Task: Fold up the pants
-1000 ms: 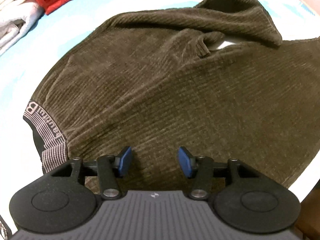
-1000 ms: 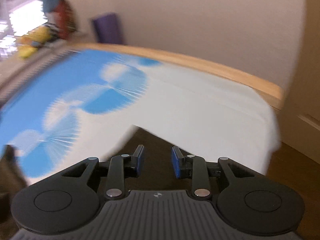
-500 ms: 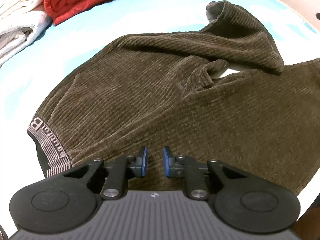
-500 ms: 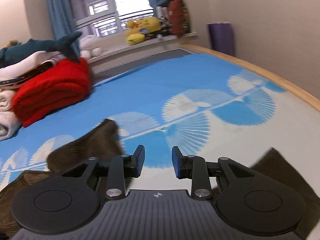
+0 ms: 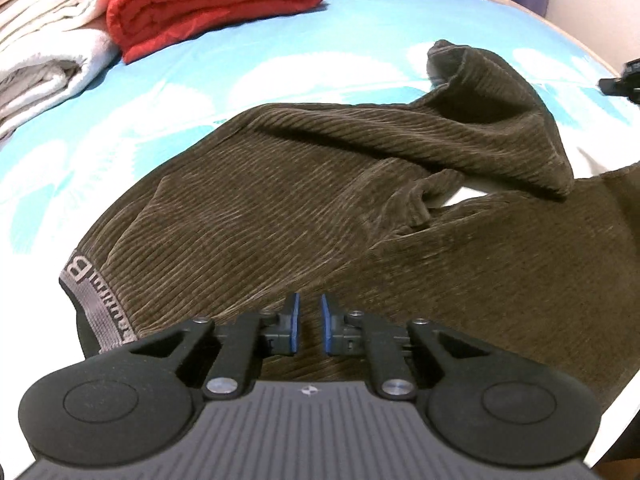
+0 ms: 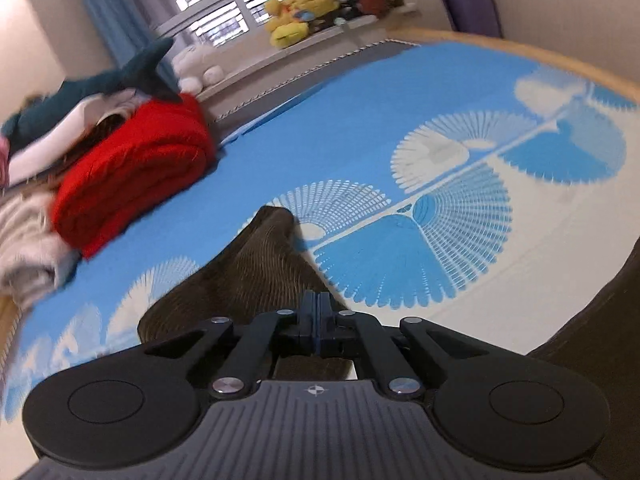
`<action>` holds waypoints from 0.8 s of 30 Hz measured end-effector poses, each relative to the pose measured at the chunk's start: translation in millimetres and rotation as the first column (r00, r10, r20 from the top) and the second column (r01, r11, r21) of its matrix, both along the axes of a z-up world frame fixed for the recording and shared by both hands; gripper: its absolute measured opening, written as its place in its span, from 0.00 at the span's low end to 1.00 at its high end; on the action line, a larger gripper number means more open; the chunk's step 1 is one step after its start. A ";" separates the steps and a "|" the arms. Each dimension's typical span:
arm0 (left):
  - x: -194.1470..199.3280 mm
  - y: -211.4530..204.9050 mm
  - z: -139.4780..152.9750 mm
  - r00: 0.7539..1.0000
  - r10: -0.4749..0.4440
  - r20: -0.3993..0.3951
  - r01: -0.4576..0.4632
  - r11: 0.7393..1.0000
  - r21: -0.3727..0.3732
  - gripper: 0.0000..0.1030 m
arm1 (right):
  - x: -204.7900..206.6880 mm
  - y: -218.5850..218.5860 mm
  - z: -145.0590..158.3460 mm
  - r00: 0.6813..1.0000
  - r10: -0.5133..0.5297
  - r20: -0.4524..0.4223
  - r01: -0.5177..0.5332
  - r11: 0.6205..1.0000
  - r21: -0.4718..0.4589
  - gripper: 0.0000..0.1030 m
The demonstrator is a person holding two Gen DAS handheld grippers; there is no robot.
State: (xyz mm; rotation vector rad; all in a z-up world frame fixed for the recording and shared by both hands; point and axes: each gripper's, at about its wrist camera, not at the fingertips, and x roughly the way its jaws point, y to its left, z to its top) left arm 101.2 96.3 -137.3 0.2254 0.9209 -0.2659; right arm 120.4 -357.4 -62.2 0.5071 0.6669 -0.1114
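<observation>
— Lying where, the pants [image 5: 304, 208]?
— Spread on the blue patterned bed sheet [image 6: 360, 128], one leg flopped over, red blanket [image 5: 208, 4] well beyond.
— Left gripper [image 5: 308, 324]?
— Narrow gap between its pads, over the cloth; a pinch I cannot tell.
— Right gripper [image 6: 317, 326]?
— Pads pressed together above a leg, apparently gripping nothing.

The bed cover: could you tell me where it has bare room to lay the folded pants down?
The bed cover lies bare between the red blanket and the wooden edge, beyond the brown pants. The side with the red blanket and white towels is crowded.
</observation>
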 end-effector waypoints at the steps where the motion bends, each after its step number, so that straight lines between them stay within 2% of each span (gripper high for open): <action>1: -0.5 -2.8 0.0 1.000 -0.010 0.003 0.010 1.000 0.003 0.11 | 2.7 -1.2 -7.0 1.000 -0.010 -0.007 0.010 1.000 0.018 0.00; 3: -1.2 -9.3 0.5 1.000 -0.027 0.012 0.027 1.000 0.009 0.11 | 9.7 -6.0 -26.3 0.999 -0.030 -0.036 0.032 0.996 0.081 0.01; 5: -1.1 -15.7 3.1 0.999 -0.043 0.023 0.043 0.999 0.002 0.11 | 21.4 -12.5 -44.2 0.992 -0.064 -0.107 0.080 0.984 0.157 0.04; 6: -1.0 -18.7 5.5 0.999 -0.045 0.031 0.045 0.999 -0.006 0.11 | 25.1 -15.3 -49.8 0.992 -0.071 -0.104 0.090 0.977 0.192 0.04; 9: 4.5 -27.7 13.0 0.999 -0.037 0.015 0.038 0.996 -0.079 0.12 | 43.1 -17.4 -66.4 0.988 -0.064 -0.144 0.094 0.973 0.211 0.09; 11: 16.3 -41.1 17.8 0.999 -0.049 -0.014 0.048 0.995 -0.085 0.15 | 54.0 -16.8 -76.5 0.983 -0.057 -0.174 0.093 0.975 0.201 0.31; 12: 25.7 -53.4 19.6 0.998 -0.063 -0.031 0.062 0.997 -0.048 0.28 | 58.7 -16.4 -81.1 0.979 -0.067 -0.192 0.104 0.977 0.189 0.37; 13: 35.9 -67.3 20.0 0.996 -0.072 -0.050 0.072 0.997 0.003 0.49 | 62.1 -17.4 -85.3 0.976 -0.075 -0.206 0.115 0.976 0.186 0.42; 15: 49.3 -89.0 18.8 0.995 -0.092 -0.050 0.094 0.994 0.055 0.59 | 68.6 -18.4 -92.2 0.973 -0.070 -0.222 0.119 0.969 0.217 0.42; 18: 57.7 -109.6 3.5 0.990 -0.142 -0.005 0.142 0.988 0.052 0.60 | 76.1 -13.4 -100.6 0.972 -0.028 -0.234 0.084 0.970 0.230 0.43; 20: 62.2 -122.4 -13.6 0.987 -0.155 -0.044 0.160 0.975 0.152 0.58 | 79.8 -7.9 -100.1 0.974 0.000 -0.226 0.045 0.980 0.195 0.43; 21: 62.4 -128.0 -17.4 0.984 -0.179 -0.021 0.179 0.965 0.190 0.58 | 81.1 -6.1 -99.8 0.974 0.013 -0.225 0.030 0.982 0.184 0.43; 23: 66.6 -133.1 -21.5 0.976 -0.219 -0.012 0.216 0.955 0.205 0.58 | 84.8 -4.1 -99.0 0.973 0.032 -0.228 0.011 0.983 0.186 0.46; 24: 72.0 -131.8 -23.5 0.977 -0.214 -0.019 0.213 0.959 0.189 0.58 | 87.2 -3.6 -98.0 0.973 0.046 -0.227 -0.001 0.981 0.195 0.46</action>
